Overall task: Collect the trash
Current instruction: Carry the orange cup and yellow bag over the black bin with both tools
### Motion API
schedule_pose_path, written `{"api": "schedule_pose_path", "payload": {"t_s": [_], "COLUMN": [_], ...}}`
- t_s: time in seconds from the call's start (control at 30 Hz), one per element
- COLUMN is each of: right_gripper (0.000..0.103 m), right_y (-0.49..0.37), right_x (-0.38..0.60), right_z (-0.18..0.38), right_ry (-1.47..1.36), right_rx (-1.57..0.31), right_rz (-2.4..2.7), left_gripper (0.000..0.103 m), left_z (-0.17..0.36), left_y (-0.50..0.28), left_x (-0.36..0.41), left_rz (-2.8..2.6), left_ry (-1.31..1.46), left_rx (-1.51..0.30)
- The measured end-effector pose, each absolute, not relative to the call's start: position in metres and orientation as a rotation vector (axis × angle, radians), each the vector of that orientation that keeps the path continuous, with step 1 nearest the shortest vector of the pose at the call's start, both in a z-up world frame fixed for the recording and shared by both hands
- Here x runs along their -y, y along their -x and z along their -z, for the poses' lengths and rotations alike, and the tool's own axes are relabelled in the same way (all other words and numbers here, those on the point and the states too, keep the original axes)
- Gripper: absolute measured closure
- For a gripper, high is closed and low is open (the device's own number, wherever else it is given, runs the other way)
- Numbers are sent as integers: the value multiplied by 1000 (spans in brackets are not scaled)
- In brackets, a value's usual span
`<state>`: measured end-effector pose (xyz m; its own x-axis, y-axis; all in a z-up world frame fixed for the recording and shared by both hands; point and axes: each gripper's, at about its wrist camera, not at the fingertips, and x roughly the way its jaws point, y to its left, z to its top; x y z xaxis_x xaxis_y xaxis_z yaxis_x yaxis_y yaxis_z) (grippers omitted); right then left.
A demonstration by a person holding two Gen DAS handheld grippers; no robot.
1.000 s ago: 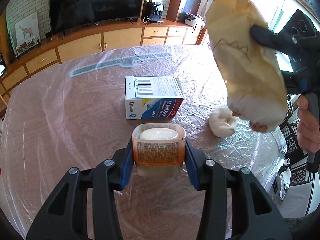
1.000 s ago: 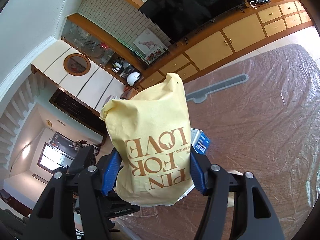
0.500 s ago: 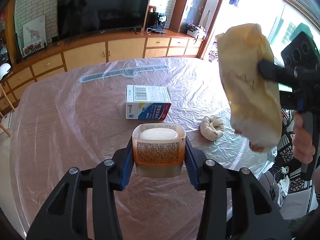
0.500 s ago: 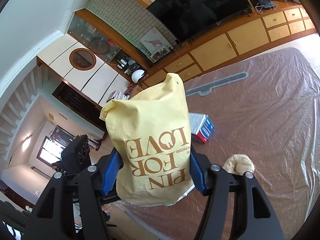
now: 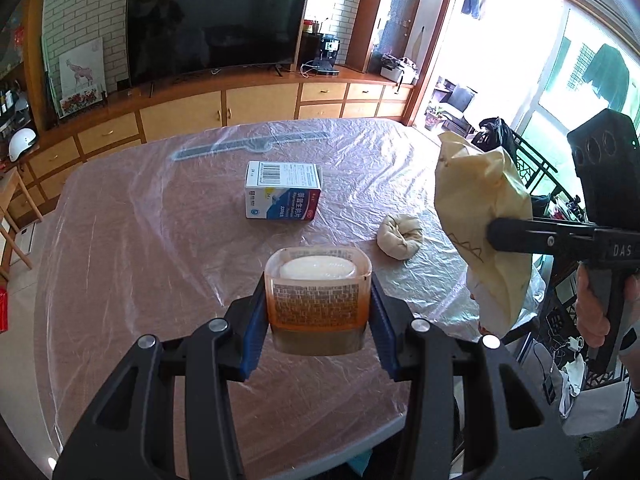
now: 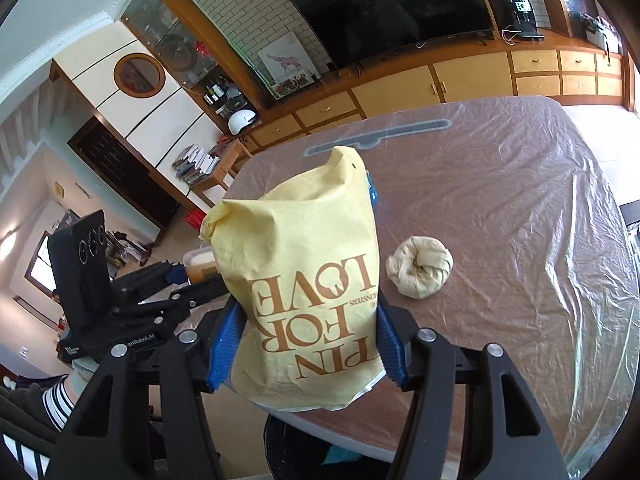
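My left gripper [image 5: 318,312] is shut on a small clear plastic tub [image 5: 318,300] with an orange label, held above the near part of the table. My right gripper [image 6: 306,344] is shut on a yellow paper bag [image 6: 308,292] printed "FOR LOVE", held over the table's near right edge; the bag also shows in the left wrist view [image 5: 484,216]. A crumpled beige paper wad [image 5: 400,236] lies on the table between the two grippers and shows in the right wrist view too [image 6: 420,266]. A white and blue medicine box [image 5: 284,196] lies farther back on the table.
The table [image 5: 140,240] is covered with wrinkled clear plastic film. A dark bin opening [image 6: 304,444] shows below the table's near edge. Wooden cabinets with a large TV [image 5: 212,30] line the far wall. Chairs and clutter [image 5: 568,364] stand right of the table.
Both grippers have pulled back from the table centre. The yellow bag has dropped lower and moved to the right edge. The box and the paper wad now look farther off.
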<state>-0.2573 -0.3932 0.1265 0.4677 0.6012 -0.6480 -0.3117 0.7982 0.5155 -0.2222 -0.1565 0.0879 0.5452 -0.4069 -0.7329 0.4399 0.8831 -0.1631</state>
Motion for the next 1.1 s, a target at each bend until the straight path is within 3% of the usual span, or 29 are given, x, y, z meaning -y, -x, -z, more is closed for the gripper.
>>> {"api": "schedule_pose_path", "payload": {"t_s": [1.1], "right_gripper": [49], "right_y": [379], "right_x": [397], "right_z": [-104], "right_ry": [-249], "right_rx": [-1031], "right_rz": [-676], "left_gripper": [56], "left_z": [-62], "left_y": [345], "left_x": [180], "left_rz": [559], "left_ry": [-81], "left_rx": [-939]}}
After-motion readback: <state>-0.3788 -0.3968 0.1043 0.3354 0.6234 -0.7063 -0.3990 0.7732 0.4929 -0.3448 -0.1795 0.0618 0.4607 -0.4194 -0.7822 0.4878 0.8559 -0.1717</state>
